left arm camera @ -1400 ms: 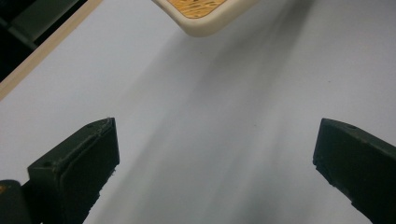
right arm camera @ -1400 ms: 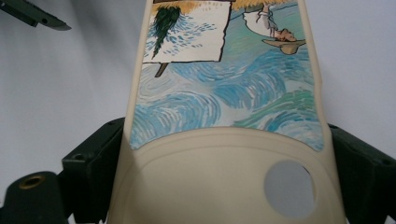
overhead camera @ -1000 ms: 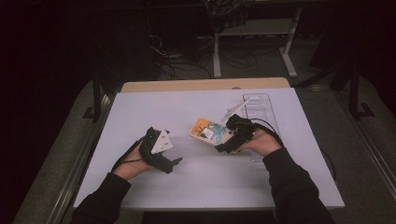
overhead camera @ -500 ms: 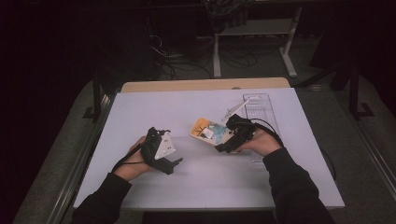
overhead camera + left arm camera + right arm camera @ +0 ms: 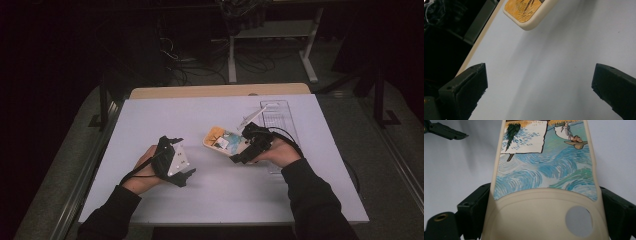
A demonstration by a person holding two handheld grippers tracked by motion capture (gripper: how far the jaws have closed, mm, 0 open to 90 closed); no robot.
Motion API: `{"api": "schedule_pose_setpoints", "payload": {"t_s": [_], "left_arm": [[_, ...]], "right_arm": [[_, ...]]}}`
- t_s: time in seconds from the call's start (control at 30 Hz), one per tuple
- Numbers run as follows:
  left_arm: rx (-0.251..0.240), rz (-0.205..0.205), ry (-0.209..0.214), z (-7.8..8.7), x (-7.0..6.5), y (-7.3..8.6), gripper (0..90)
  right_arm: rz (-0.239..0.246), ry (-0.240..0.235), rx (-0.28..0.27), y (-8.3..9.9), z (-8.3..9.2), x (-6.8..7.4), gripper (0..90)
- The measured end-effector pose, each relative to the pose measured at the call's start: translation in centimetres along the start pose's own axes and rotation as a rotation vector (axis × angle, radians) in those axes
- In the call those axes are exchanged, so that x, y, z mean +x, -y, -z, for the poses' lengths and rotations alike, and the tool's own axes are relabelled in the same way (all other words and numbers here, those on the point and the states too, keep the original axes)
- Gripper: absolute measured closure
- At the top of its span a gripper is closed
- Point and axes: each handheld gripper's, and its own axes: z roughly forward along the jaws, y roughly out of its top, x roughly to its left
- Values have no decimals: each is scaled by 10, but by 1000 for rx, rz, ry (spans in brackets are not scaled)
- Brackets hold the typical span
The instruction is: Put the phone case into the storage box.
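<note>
Two hand-held grippers in play. Left hand-held gripper sits nearest, low over the bare desk, jaws spread wide with nothing between them; left gripper view has the orange corner of the phone case ahead of it, apart from both jaws. Right hand-held gripper is clamped on the phone case across its width, at the end with the camera cutout, one jaw on each long edge. Case is cream-rimmed with a painted print, mid-desk, right of centre; its far end juts out toward the left hand-held gripper and looks raised off the surface, though contact can't be confirmed. Beyond the right hand lies a clear plastic tray with a white strip near its left edge.

Judgement: step in hand is carrying or handing over the case. To do it well: keep the side grip square so the soft rim doesn't buckle or twist out, keep the case level, bring the left jaws onto the free end before the right lets go.
</note>
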Motion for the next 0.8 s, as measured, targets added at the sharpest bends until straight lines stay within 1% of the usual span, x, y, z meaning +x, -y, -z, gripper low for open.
{"api": "schedule_pose_setpoints", "payload": {"t_s": [0.07,0.13,0.2,0.33,0.47,0.5,0.53,0.57,0.6,0.63,0.67,0.7,0.77,0.8], "left_arm": [[0,-18,-13,0,-1,0,0],[-4,-25,-22,0,-2,-1,0],[-6,-42,-34,0,-3,-1,0],[-5,-81,-59,0,-4,-1,0],[2,-131,-88,1,-6,-2,0],[-8,-126,-94,0,-7,-2,0],[6,-147,-95,0,-7,-2,0],[5,-154,-100,0,-8,-2,0],[-3,-151,-106,-1,-9,-2,0],[-9,-160,-116,-1,-10,-1,0],[1,-179,-119,-1,-10,-2,0],[-7,-178,-126,-2,-12,-2,0],[-3,-203,-139,-2,-13,-2,0],[1,-206,-139,-3,-14,-2,0]], "right_arm": [[9,9,1,0,0,-1,96],[8,8,0,0,0,-1,96],[3,8,-1,0,0,-1,96],[4,6,1,0,1,-1,96],[7,5,0,0,0,-2,96],[7,5,0,0,0,-2,96],[7,5,-2,0,0,-2,96],[6,4,-2,0,0,-2,96],[8,9,-2,0,0,-2,96],[10,10,-3,0,0,-2,96],[8,11,-5,0,0,-2,96],[3,7,-4,0,1,-2,97],[3,7,-4,0,1,-2,96],[3,7,-4,0,1,-2,97]]}}
